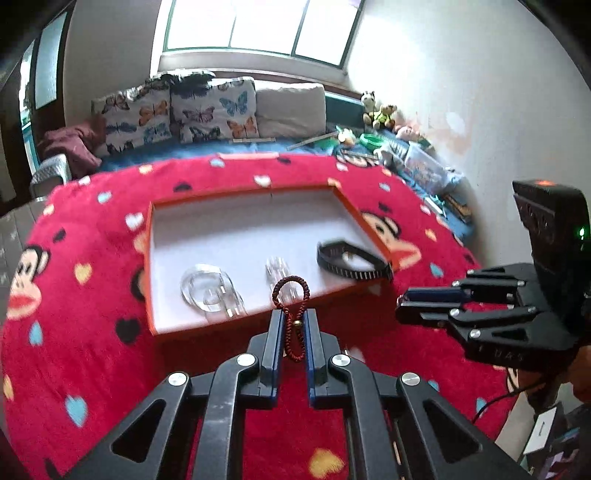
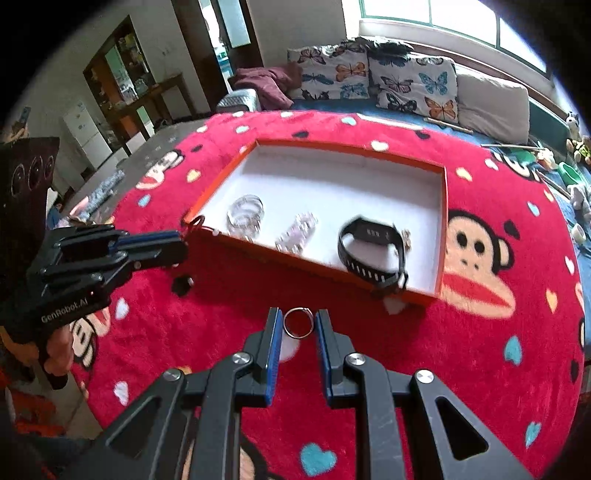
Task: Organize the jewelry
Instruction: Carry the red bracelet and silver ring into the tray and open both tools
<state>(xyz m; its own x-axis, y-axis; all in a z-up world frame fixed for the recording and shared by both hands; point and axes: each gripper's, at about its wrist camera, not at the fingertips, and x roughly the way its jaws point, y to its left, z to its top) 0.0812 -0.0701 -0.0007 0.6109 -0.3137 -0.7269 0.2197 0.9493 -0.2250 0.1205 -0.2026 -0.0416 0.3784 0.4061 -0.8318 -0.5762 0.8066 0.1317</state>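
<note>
Red monkey-print blanket (image 2: 369,369) underneath. Orange tray (image 2: 444,221) on it, holding clear bangles (image 2: 245,216), black watch band (image 2: 373,254). Left claw (image 1: 291,325) clamped on brown bead bracelet (image 1: 291,299) near tray's front edge. Right claw (image 2: 298,323) apart around silver ring (image 2: 298,322), before tray.

Home living room, butterfly cushions (image 1: 177,118) (daybed), stuffed toys (image 1: 380,110), window (image 1: 258,26)
</note>
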